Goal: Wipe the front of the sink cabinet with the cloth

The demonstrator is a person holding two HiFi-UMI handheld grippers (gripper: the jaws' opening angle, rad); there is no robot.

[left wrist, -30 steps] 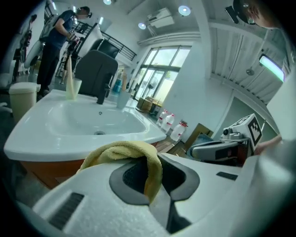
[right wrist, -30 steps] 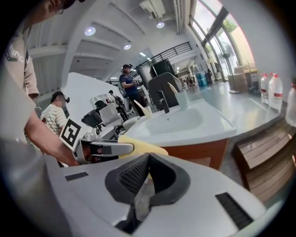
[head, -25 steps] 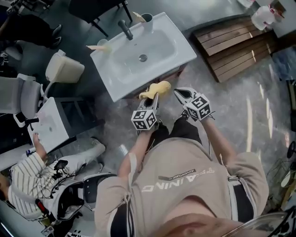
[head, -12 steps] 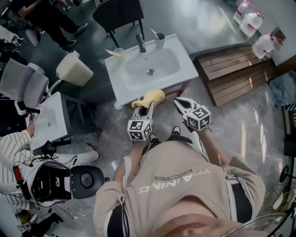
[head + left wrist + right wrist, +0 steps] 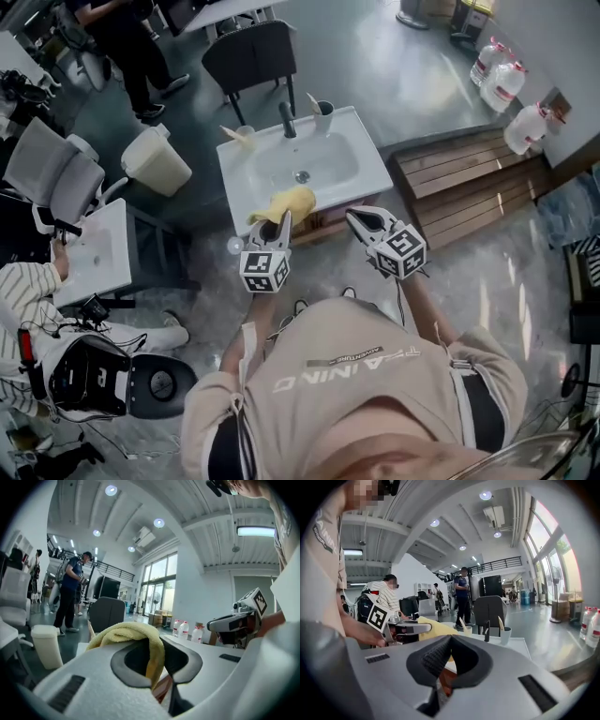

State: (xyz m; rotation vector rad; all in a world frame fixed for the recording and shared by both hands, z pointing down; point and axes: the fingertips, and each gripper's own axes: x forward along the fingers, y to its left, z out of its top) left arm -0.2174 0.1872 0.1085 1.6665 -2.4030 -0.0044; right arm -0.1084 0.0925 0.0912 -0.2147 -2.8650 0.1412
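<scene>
The white sink basin [image 5: 330,184] sits on a brown cabinet whose front [image 5: 323,223] shows just below its near rim. In the head view my left gripper [image 5: 278,223] is shut on a yellow cloth [image 5: 284,203], which lies against the basin's near edge. In the left gripper view the cloth [image 5: 136,637] is draped over and pinched between the jaws. My right gripper [image 5: 360,219] hovers to the right of the cloth, in front of the cabinet, shut with nothing in it. The right gripper view shows its jaws [image 5: 449,656] closed, with the left gripper [image 5: 405,629] and the cloth [image 5: 433,629] beyond.
A faucet [image 5: 288,120] and two cups stand at the basin's back. Behind it is a black chair [image 5: 248,56], to its left a cream bin [image 5: 157,159]. A wooden platform [image 5: 469,183] and water bottles [image 5: 502,70] are on the right. Left, a second sink unit [image 5: 89,253], a seated person [image 5: 28,281].
The view has pulled back and up. Both grippers have risen together, carrying the cloth from the cabinet front up to the basin's near rim.
</scene>
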